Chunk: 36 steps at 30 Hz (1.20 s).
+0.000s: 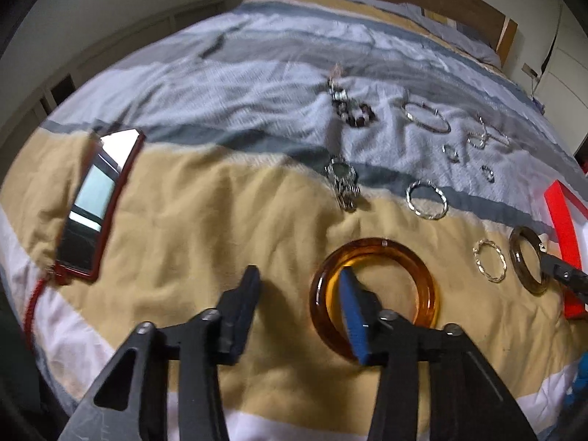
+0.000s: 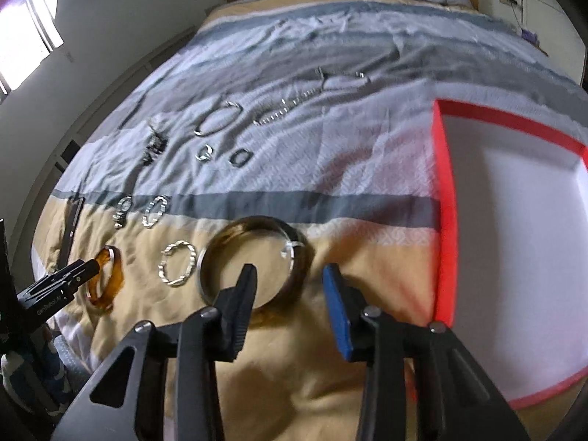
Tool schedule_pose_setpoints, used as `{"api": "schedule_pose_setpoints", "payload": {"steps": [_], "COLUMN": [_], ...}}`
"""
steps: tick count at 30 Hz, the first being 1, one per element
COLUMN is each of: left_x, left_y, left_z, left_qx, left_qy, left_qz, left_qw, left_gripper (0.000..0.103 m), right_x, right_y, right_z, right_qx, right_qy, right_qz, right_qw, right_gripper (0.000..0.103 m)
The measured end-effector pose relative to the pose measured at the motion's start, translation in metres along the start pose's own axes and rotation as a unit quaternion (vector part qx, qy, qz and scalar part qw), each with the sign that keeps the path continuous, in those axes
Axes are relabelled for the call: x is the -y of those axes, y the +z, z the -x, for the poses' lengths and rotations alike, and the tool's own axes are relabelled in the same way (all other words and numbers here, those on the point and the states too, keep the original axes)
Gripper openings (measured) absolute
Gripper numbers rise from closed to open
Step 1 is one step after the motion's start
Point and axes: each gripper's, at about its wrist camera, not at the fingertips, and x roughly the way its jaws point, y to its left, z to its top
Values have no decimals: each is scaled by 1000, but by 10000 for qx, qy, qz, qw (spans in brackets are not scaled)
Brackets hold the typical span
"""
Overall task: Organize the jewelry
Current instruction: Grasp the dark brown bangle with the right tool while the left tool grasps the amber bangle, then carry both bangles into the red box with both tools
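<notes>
Amber glossy bangle [image 1: 375,253] | dark translucent bangle [image 2: 257,228] | both jaws released, straddling rims

A shiny orange bangle [image 1: 375,290] lies flat at the bottom middle of the left view. A dark brown bangle [image 2: 253,261] lies flat in the middle of the right view, with a twisted silver ring [image 2: 177,263] just left of it.

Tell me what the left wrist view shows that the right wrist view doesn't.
Only the left wrist view shows the red-framed rectangular mirror face-on. Only the right wrist view shows the white inside of the red-rimmed tray. Both share the amber translucent bangle, dark brown bangle, twisted silver rings, and the open left gripper and right gripper.
</notes>
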Motion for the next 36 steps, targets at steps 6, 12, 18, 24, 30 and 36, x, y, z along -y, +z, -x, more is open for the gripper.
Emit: {"api": "schedule_pose_setpoints", "payload": {"steps": [6, 12, 18, 24, 30, 36], "left_x": [1, 12, 27, 26, 33, 60], "left_y": [-1, 0, -2, 0, -1, -7], "left_z": [-16, -24, -14, 14, 58, 97], "left_qx": [-200, -233, 6, 292, 612, 842], "left_qy": [-89, 48, 302, 287, 151, -105], "left_qz": [9, -243, -589, -515, -562, -761], "left_qw": [9998, 9994, 9978, 9978, 9964, 9935], "left_gripper": [38, 21, 12, 10, 10, 10], "right_x": [-2, -7, -14, -29, -29, 0], "right_y": [0, 1, 4, 3, 0, -20], "right_z": [-15, -27, -16, 29, 86, 139], "right_qx": [-113, -156, 15, 476, 912, 1203], "right_qy": [-83, -256, -334, -277, -290, -424], "right_qz": [4, 101, 261, 429, 352, 107], "right_qw": [9999, 9995, 9991, 9976, 9948, 9918], "right_gripper": [35, 27, 9, 9, 9, 9]}}
